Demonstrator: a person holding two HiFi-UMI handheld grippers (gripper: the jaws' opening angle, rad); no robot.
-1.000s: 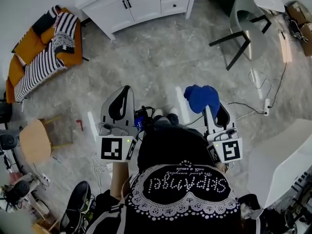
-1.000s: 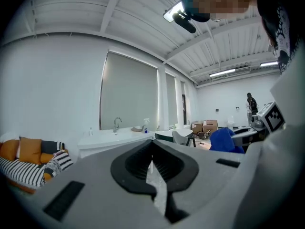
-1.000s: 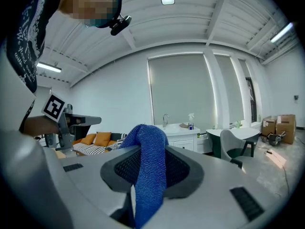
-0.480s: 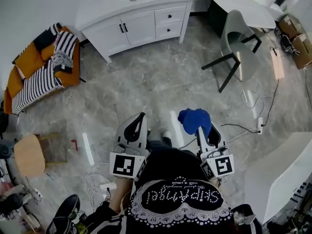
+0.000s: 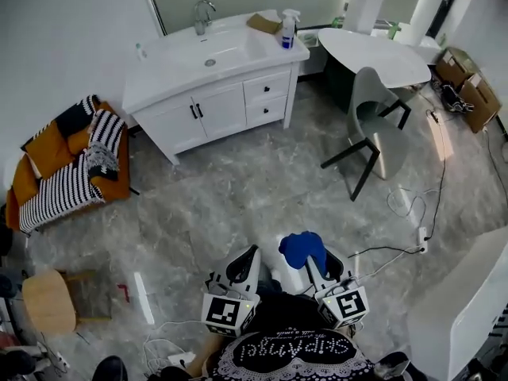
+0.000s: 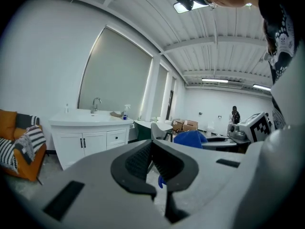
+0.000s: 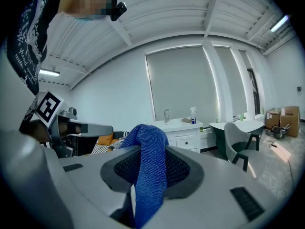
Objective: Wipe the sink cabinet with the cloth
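Blue cloth hangs clamped in the right hand-held gripper. The left hand-held gripper is closed on nothing. Well apart, across the floor, stands the white sink cabinet, with a spray bottle beside its basin.

blue cloth in right gripper, sink cabinet ahead

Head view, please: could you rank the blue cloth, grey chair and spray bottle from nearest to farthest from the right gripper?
1. The blue cloth, clamped in the right gripper's claw.
2. The grey chair, ahead and to the right on the floor.
3. The spray bottle, farthest, on the sink cabinet's right end.
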